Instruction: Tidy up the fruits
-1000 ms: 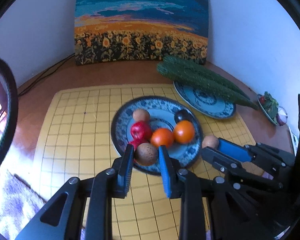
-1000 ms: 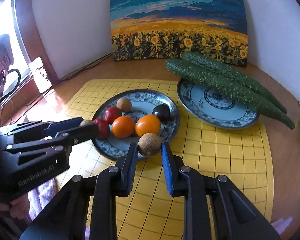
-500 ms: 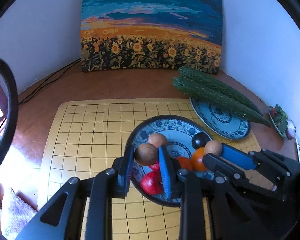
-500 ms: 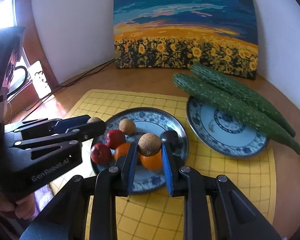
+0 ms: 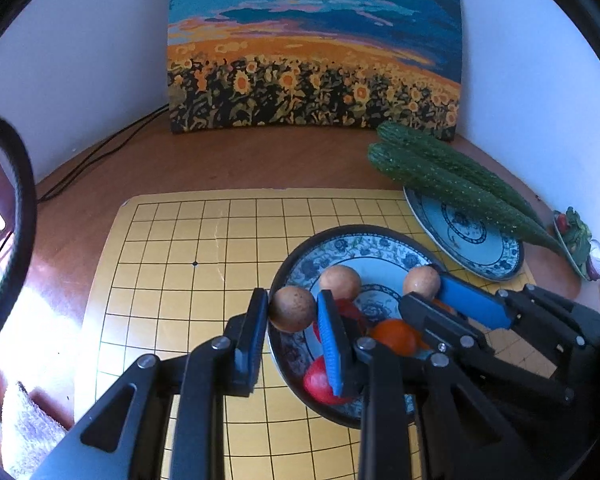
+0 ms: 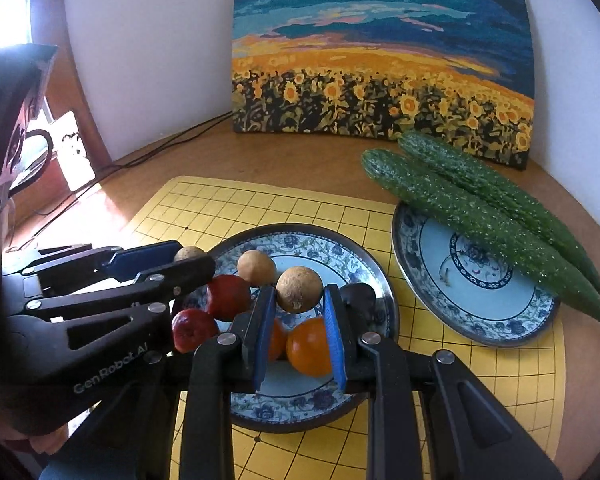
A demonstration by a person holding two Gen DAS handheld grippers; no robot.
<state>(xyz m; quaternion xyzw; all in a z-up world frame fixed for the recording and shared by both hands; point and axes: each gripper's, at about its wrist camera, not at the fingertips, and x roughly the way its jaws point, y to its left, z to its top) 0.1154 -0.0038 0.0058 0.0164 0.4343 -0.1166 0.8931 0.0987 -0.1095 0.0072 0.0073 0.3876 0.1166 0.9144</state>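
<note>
Hovering over the blue-patterned plate (image 6: 380, 280) on the yellow grid mat (image 5: 204, 240), the left gripper (image 5: 292, 312) pinches one brown round fruit (image 5: 292, 309) above the plate's left rim while the right gripper (image 6: 299, 298) pinches another brown fruit (image 6: 299, 289) above the oranges (image 6: 310, 346) and red fruits (image 6: 228, 297).

In the left wrist view, the black right-hand gripper (image 5: 424, 294) covered most of the two round orange fruits (image 5: 394, 334) on the near blue-patterned ceramic plate (image 5: 296, 354), and the blue-padded left gripper (image 5: 292, 308) hid part of a round red fruit (image 5: 320, 382). A small dish of red and green items (image 5: 576, 236) at the far right was too small to identify. In the right wrist view, the dark round fruit (image 6: 360, 294) sat half hidden behind a blue finger pad (image 6: 334, 344), and the sunflower-field painting (image 6: 380, 48) was cut off at the top edge.
</note>
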